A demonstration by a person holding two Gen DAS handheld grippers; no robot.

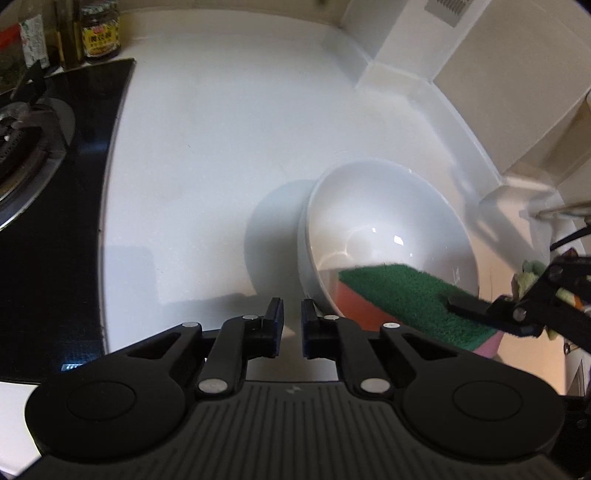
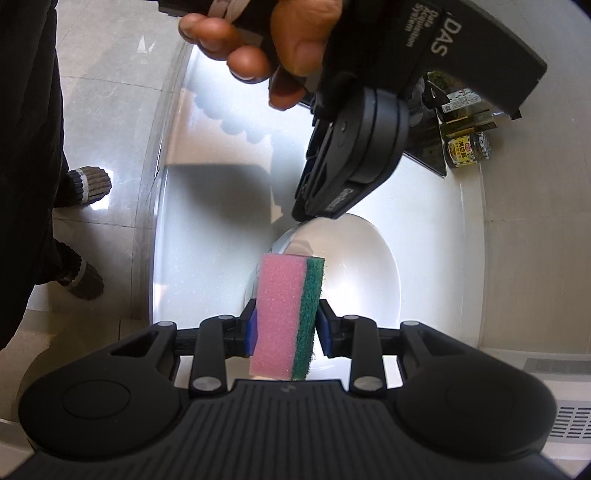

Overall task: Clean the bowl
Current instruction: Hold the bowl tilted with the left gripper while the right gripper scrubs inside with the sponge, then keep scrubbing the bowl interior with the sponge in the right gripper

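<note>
A white bowl (image 1: 388,236) stands tilted on the white counter, its opening turned toward the right. My left gripper (image 1: 292,317) is shut on the bowl's near rim and holds it tipped. My right gripper (image 2: 286,325) is shut on a pink and green sponge (image 2: 286,317). In the left wrist view the sponge (image 1: 399,295) reaches into the bowl with its green side showing, and the right gripper's fingers (image 1: 476,306) come in from the right. The bowl (image 2: 365,269) lies just beyond the sponge in the right wrist view, with the left gripper (image 2: 325,206) above its far rim.
A black gas hob (image 1: 44,177) lies at the left of the counter (image 1: 221,155), with jars (image 1: 99,33) behind it. A tiled wall and a ledge (image 1: 443,74) run along the back right. The counter's front edge and the floor (image 2: 110,92) show on the left of the right wrist view.
</note>
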